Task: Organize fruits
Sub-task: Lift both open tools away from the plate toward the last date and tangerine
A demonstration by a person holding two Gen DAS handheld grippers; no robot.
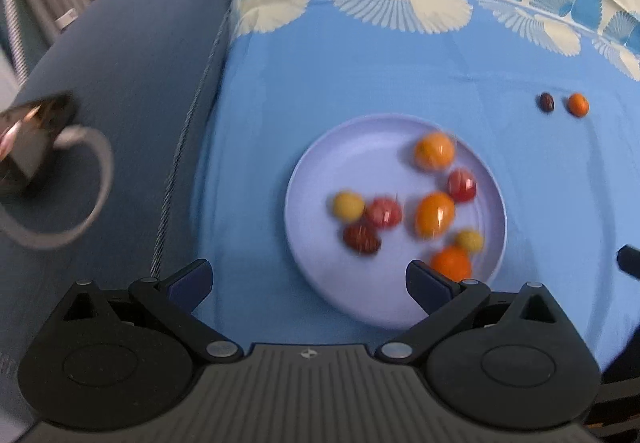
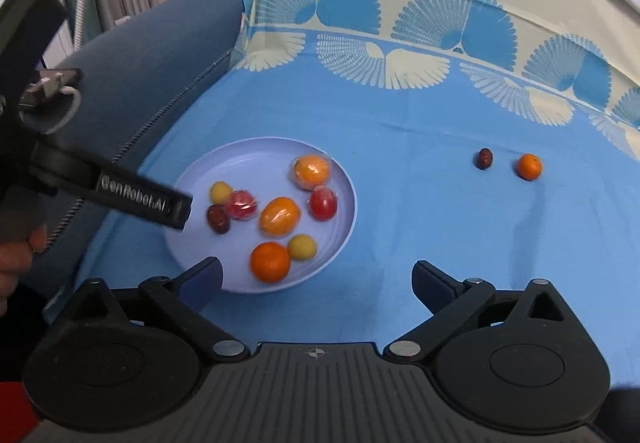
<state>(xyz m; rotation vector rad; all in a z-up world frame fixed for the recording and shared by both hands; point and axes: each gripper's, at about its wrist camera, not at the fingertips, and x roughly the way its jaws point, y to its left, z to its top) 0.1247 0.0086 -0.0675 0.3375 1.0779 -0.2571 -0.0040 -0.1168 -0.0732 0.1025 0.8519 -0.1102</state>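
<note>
Fruits mostly sit on plate (image 2: pixel 344 179) near cloth's left edge; dark fruit (image 2: pixel 484 158) & orange fruit (image 2: pixel 529 166) lie apart toward right edge, left to collect. Left gripper (image 1: pixel 310 281) & right gripper (image 2: pixel 318 283) both released, nothing held.

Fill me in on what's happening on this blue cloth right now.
A person with a two-finger tool in each hand is sorting small fruits. Eight already lie on the pale plate. Two are still out on the blue cloth: a dark red fruit and a small orange fruit, side by side and apart. The left tool and the right tool are both open and empty, the left one above the plate's near edge.
</note>
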